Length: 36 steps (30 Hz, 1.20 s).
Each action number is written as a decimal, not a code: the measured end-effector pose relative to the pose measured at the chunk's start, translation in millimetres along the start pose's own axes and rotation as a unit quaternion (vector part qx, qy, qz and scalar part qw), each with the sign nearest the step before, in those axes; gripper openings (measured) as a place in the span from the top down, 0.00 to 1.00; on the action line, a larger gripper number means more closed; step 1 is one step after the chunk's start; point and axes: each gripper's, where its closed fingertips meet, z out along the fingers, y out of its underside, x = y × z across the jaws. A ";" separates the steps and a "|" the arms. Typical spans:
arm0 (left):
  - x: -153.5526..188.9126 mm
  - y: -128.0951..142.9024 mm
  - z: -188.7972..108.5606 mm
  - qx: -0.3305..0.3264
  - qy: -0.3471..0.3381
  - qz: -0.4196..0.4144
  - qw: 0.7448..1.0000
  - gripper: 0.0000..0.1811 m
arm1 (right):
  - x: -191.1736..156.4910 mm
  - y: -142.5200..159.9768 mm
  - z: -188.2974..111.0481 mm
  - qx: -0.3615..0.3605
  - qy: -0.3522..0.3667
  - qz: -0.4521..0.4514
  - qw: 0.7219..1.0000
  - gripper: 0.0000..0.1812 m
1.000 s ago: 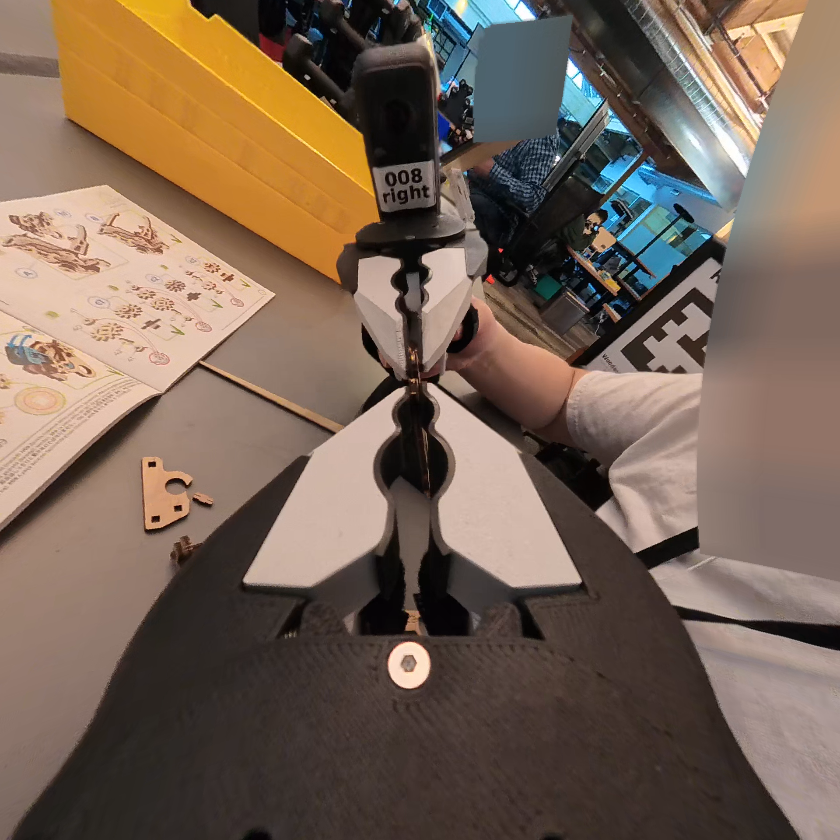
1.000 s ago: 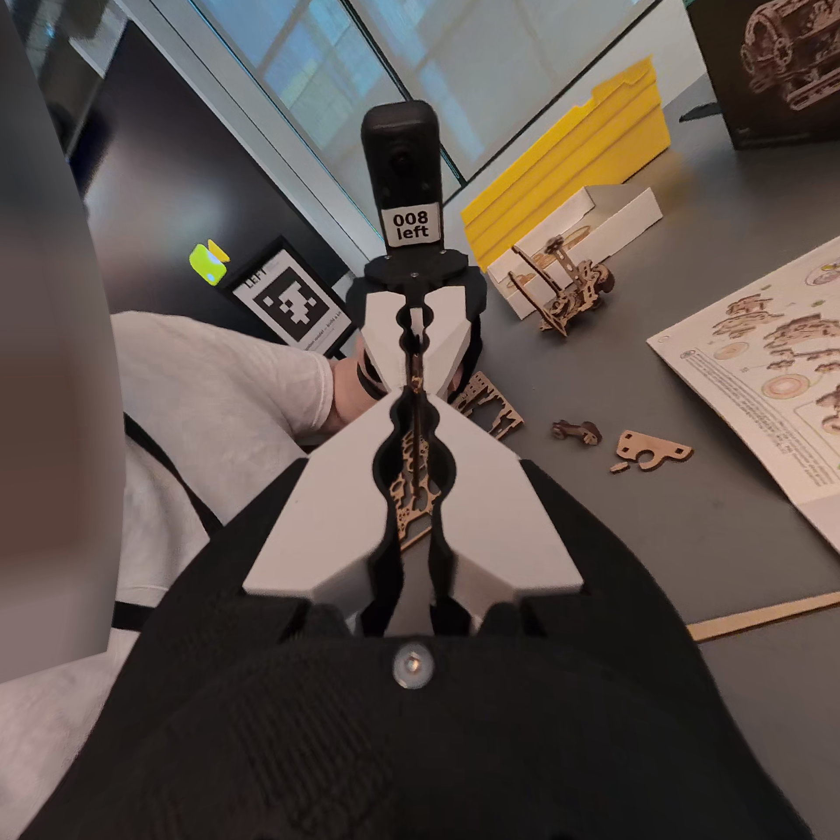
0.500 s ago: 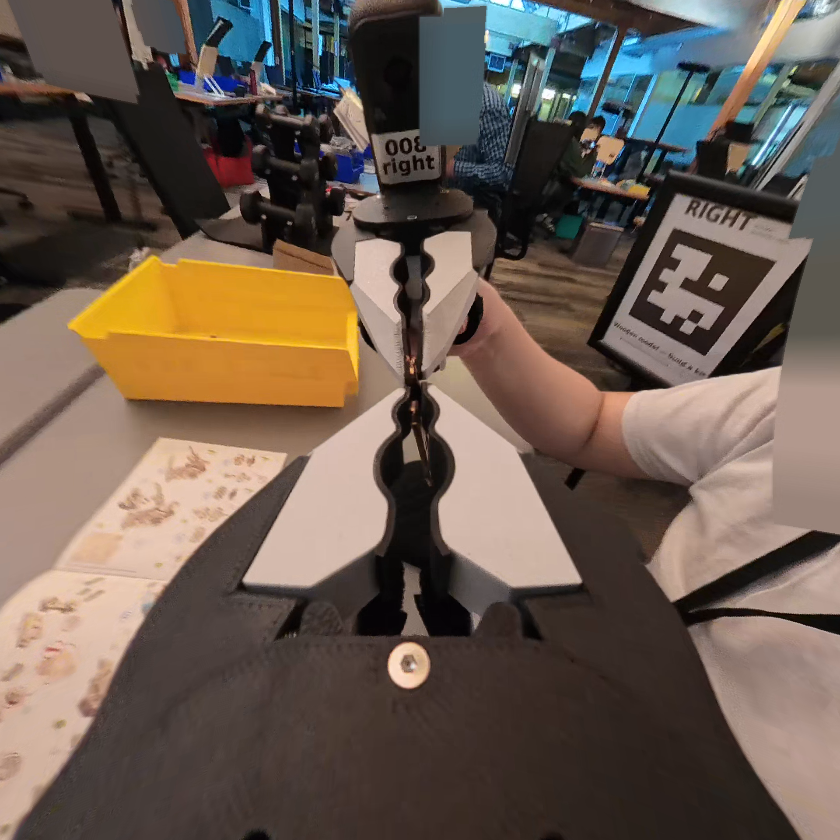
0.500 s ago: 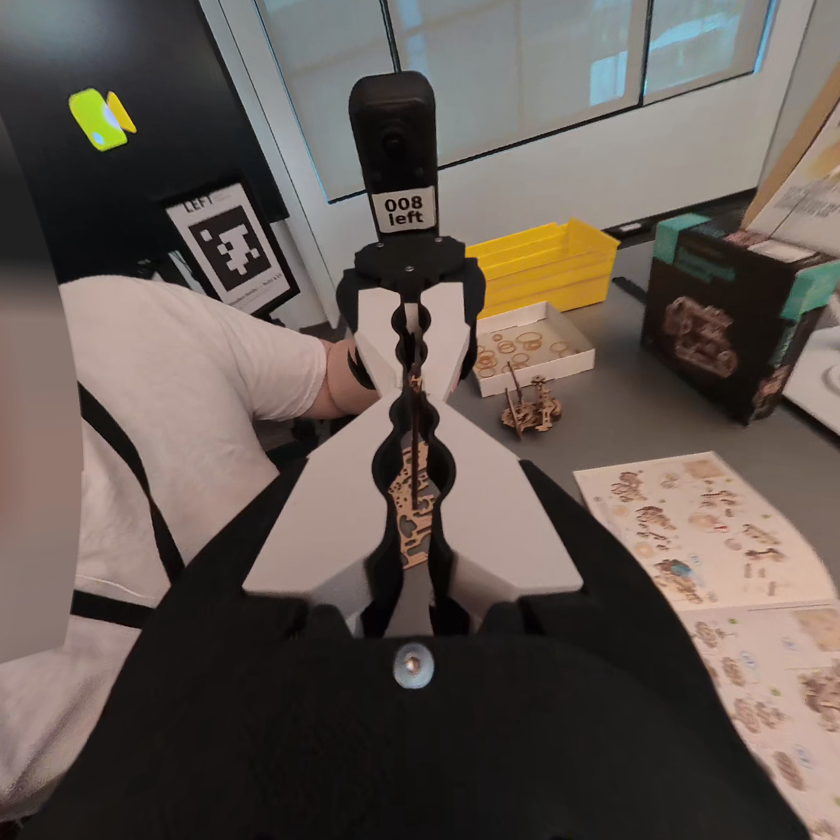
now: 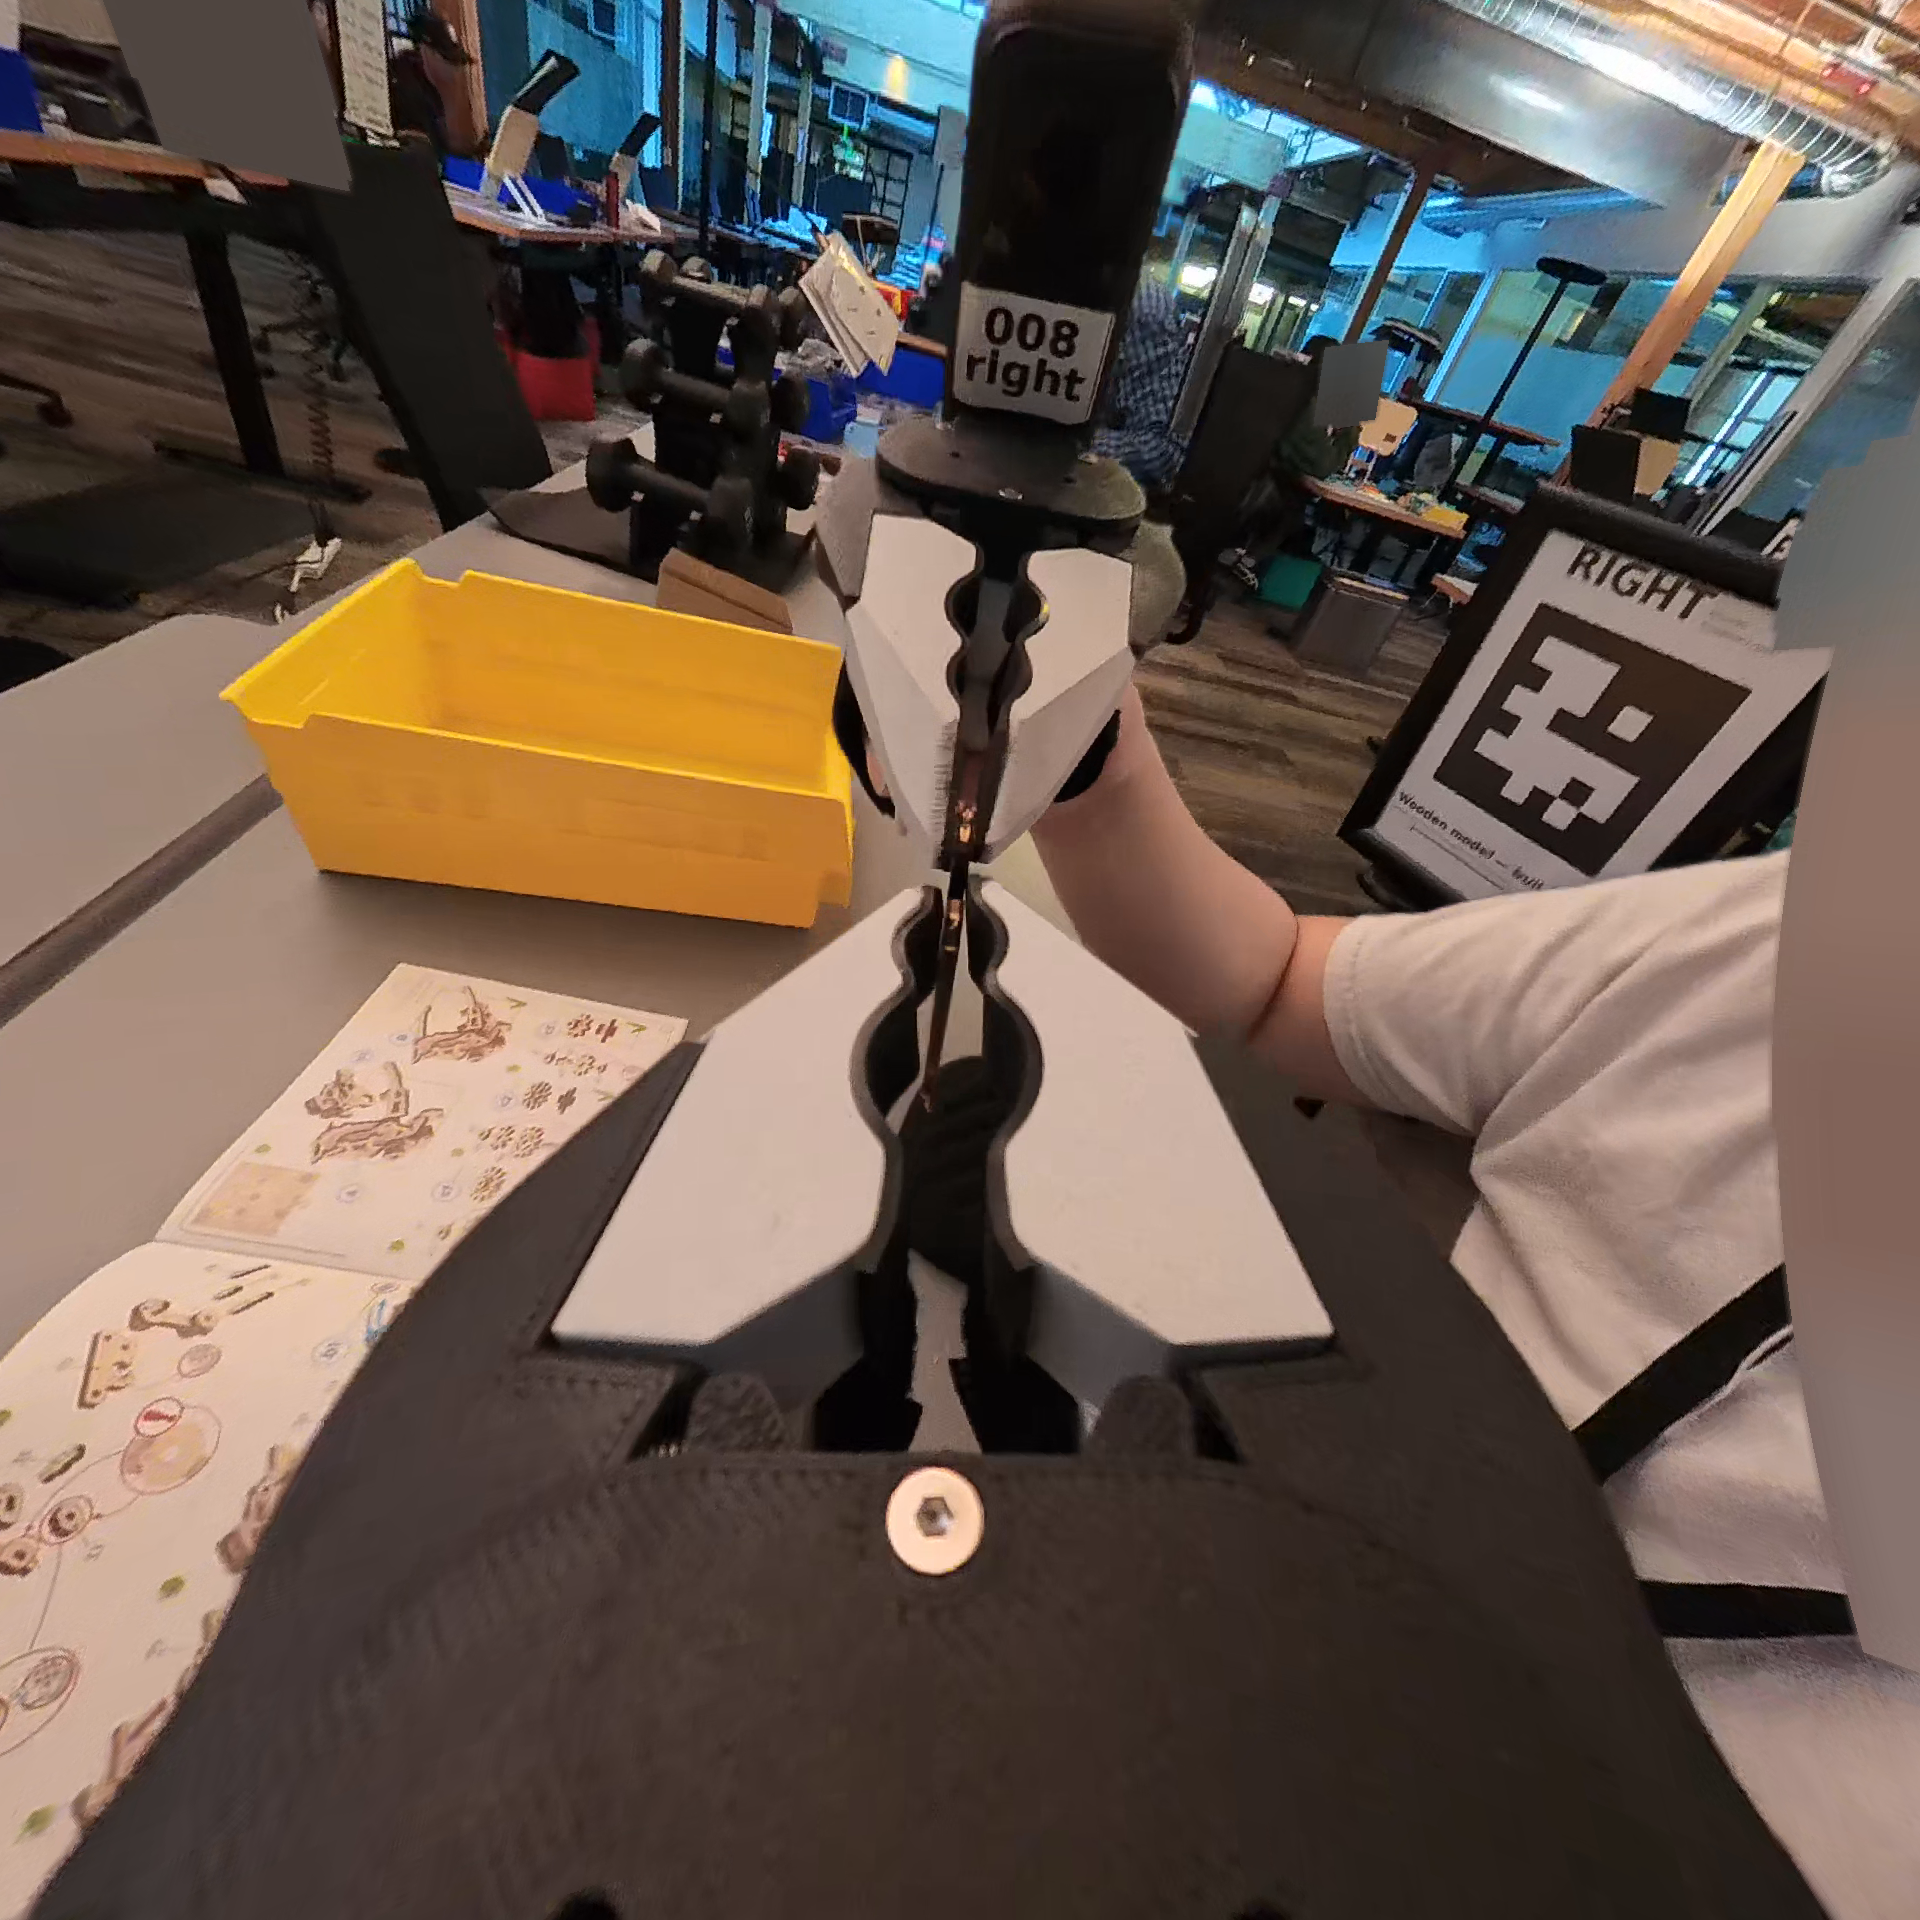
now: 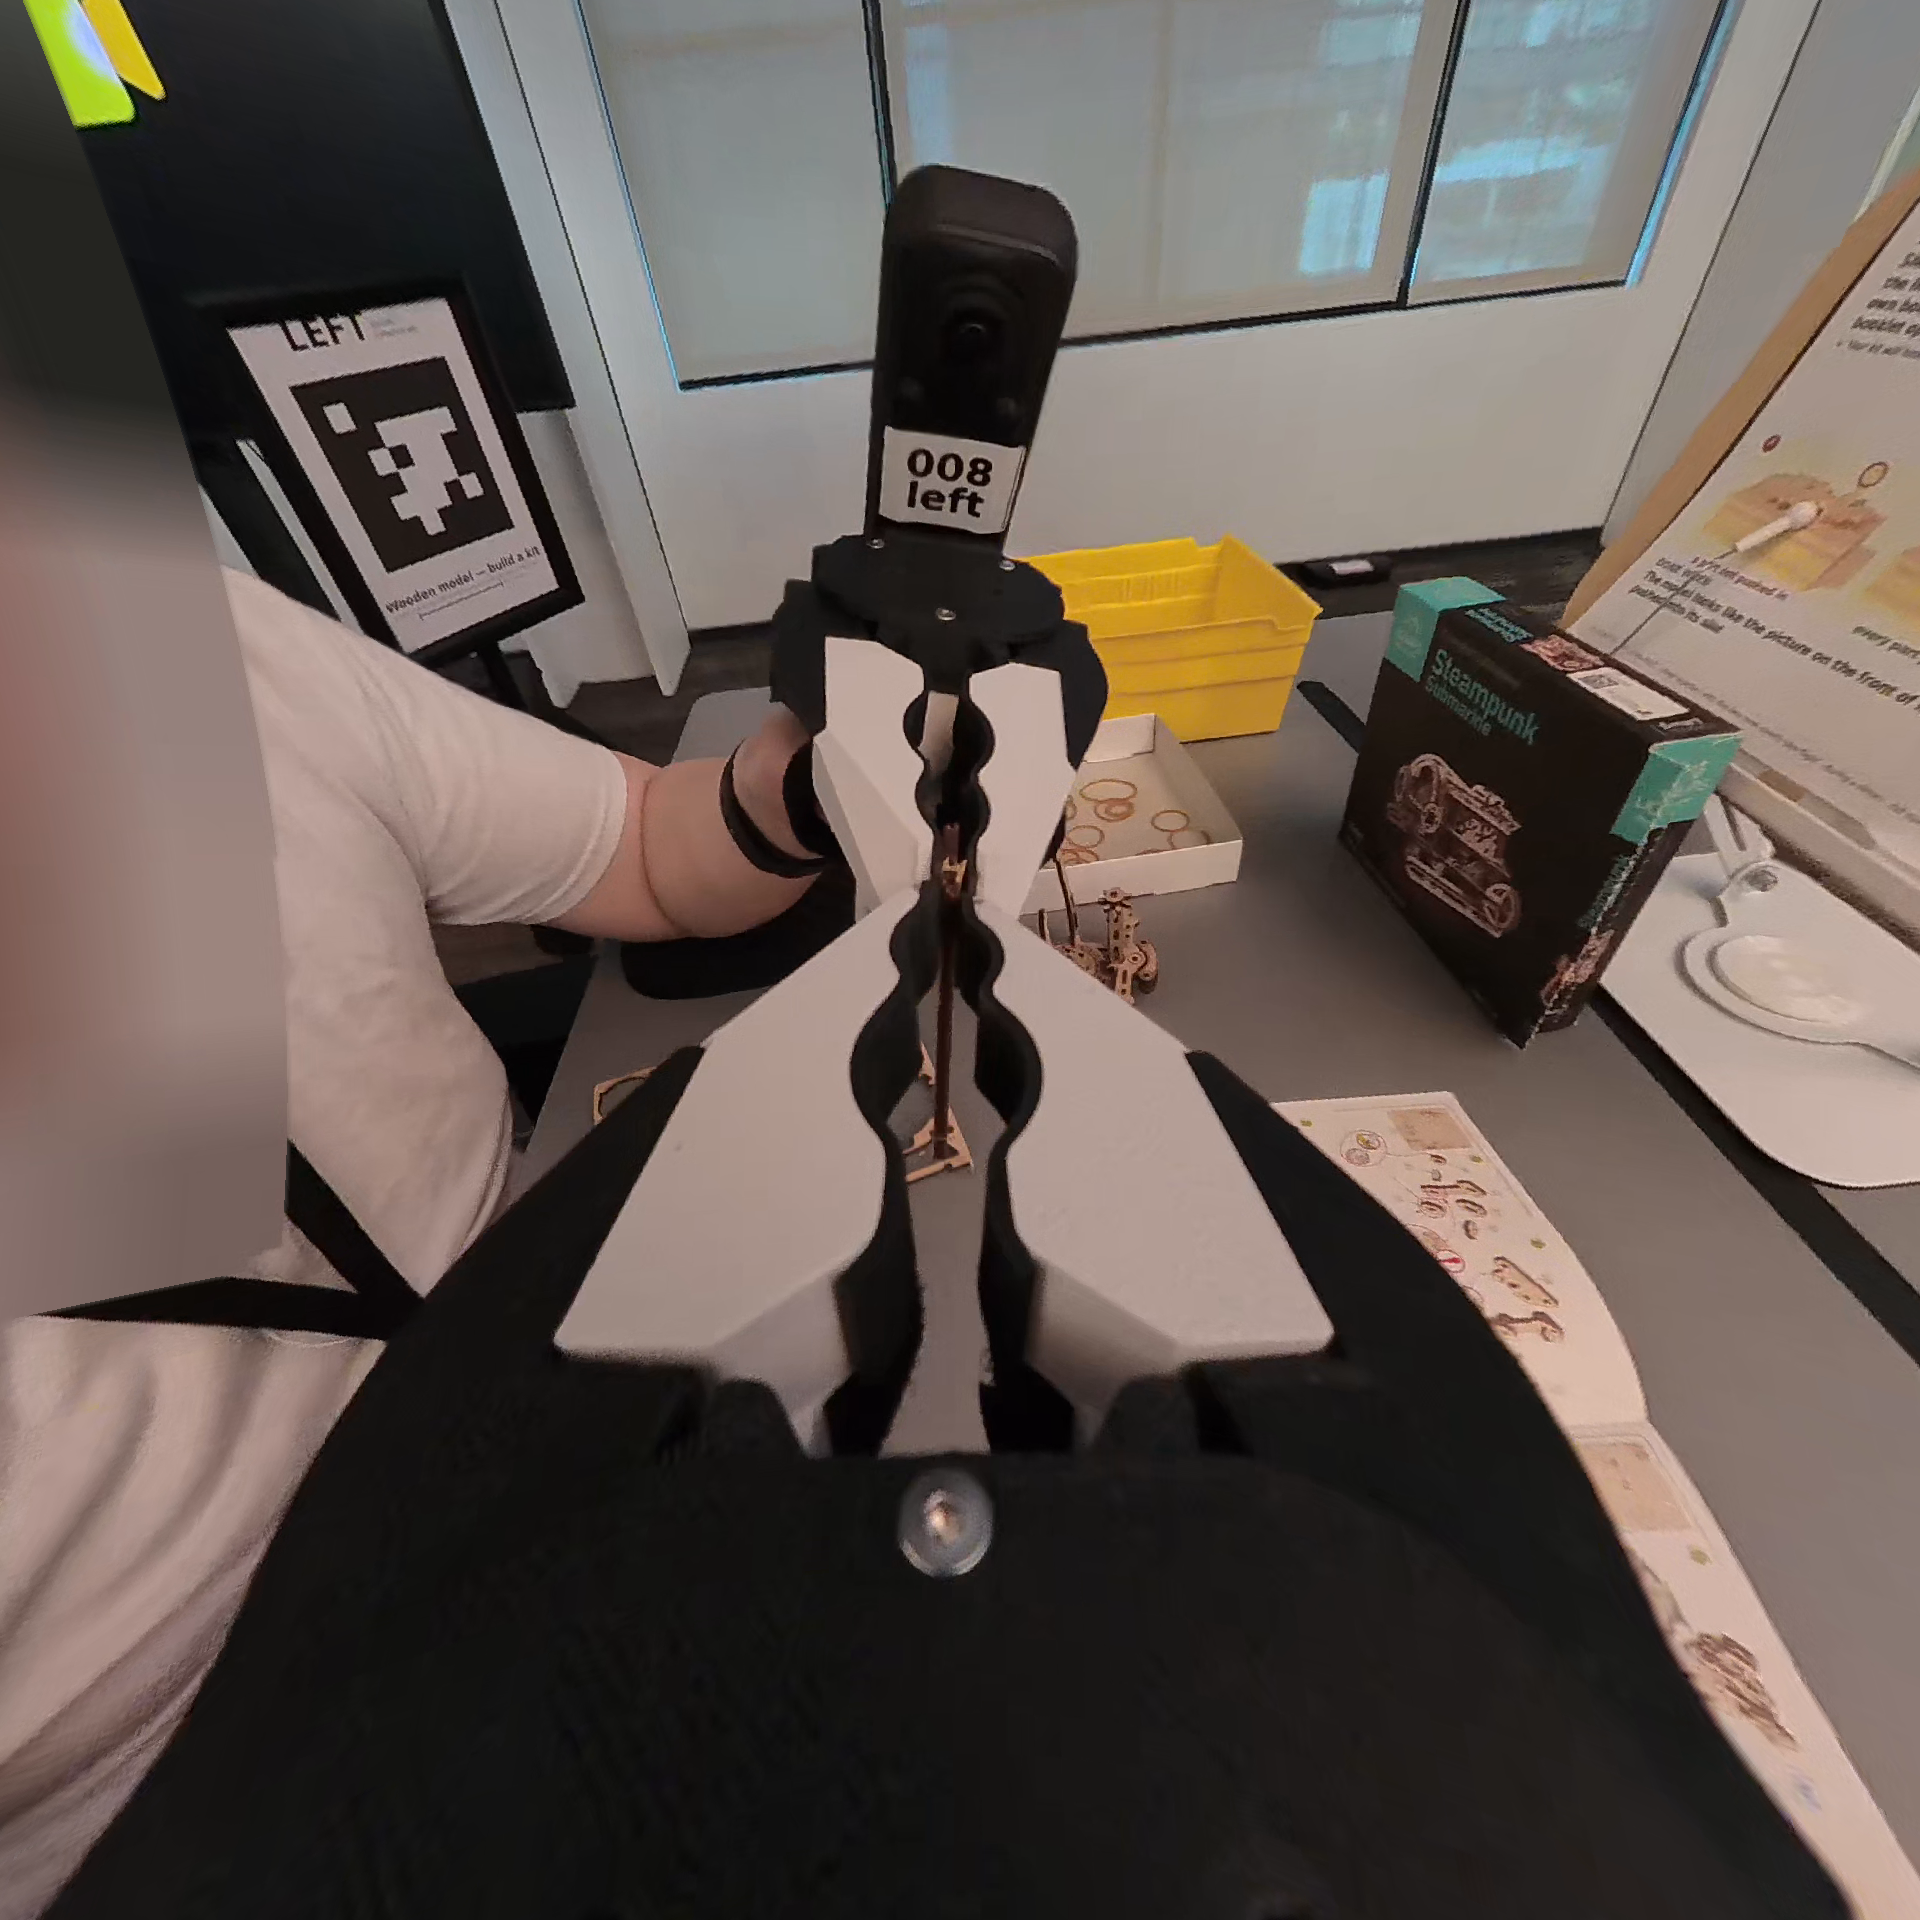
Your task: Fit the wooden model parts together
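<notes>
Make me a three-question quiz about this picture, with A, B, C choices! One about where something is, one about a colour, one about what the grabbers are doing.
1. Where is the dark model box?
A. on the table
B. inside the bin
C. on the booklet

2. What colour is the bin?
A. blue
B. yellow
C. green

3. How are the right gripper fingers?
A. wide open
B. shut on a thin wooden part
C. out of view

Answers: 1 A, it stands on the grey table. 2 B, its walls are yellow. 3 B, the fingers pinch the part edge-on.
</notes>
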 end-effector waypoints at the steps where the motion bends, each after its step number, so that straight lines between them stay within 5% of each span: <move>1: -2.4 3.6 0.4 -0.005 -0.004 0.006 1.000 0.99 | 1.8 4.5 0.3 0.002 -0.005 0.011 1.000 1.00; 13: -9.9 58.6 15.6 -0.069 0.016 -0.069 0.995 0.98 | 1.4 71.4 -5.8 0.054 -0.076 0.205 0.974 1.00; 21: -5.1 91.0 14.1 -0.083 0.035 -0.097 0.991 1.00 | -8.8 102.6 4.1 0.043 -0.089 0.199 0.975 1.00; 30: -5.8 102.0 10.9 -0.107 0.045 -0.057 0.992 1.00 | -12.2 113.3 10.5 0.040 -0.093 0.191 0.976 1.00; 36: 1.2 101.3 11.1 -0.081 0.106 -0.124 0.983 1.00 | -18.7 111.8 8.8 0.056 -0.140 0.219 0.964 1.00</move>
